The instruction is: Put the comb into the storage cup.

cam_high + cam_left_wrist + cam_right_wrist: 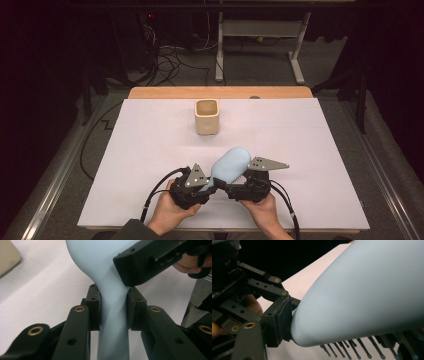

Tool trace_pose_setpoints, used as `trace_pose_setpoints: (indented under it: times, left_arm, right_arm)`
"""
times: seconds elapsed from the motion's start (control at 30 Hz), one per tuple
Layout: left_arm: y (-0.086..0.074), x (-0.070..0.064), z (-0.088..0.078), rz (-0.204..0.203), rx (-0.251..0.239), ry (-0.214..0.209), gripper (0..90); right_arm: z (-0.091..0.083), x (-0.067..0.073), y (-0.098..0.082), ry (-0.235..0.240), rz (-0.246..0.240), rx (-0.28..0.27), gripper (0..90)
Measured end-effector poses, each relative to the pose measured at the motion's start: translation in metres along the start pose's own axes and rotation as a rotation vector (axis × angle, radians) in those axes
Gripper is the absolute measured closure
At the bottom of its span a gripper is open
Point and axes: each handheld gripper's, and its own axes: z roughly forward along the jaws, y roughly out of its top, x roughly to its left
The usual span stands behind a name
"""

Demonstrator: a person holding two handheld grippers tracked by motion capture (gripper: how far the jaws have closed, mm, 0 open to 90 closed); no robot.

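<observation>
Pale blue hairbrush (231,165) held above bench (150,150), near front edge. Left gripper (113,308) clamps handle; head angles away toward cup (207,116). Right gripper (245,181) part-open, jaws flanking head, grip unclear.

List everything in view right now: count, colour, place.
hairbrush: 1, pale blue with black bristles, near middle of the table, held above it
cup: 1, cream, squarish, far middle of the table, upright
table: 1, white top with a wooden far edge
desk frame: 1, grey-white, on the floor beyond the table
cables: several, black, floor beyond the table
left tool: 1, black, shut on the hairbrush handle
right tool: 1, black, at the hairbrush head, grip unclear
hands: 2, one on each tool
</observation>
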Motion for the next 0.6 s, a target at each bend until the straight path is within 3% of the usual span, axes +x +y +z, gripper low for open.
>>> trace_pose_setpoints:
  times: [0.17, 0.6]
  left_arm:
    - [0.0, 0.0, 0.0, 0.001, 0.0, 0.004, 69.4]
    - [0.001, 0.001, -0.006, 0.005, -0.016, 0.019, 69.5]
  right_arm:
    - [-0.001, -0.002, 0.003, 0.028, 0.04, -0.007, 35.4]
    - [-0.001, 0.001, 0.011, 0.074, 0.041, 0.002, 46.1]
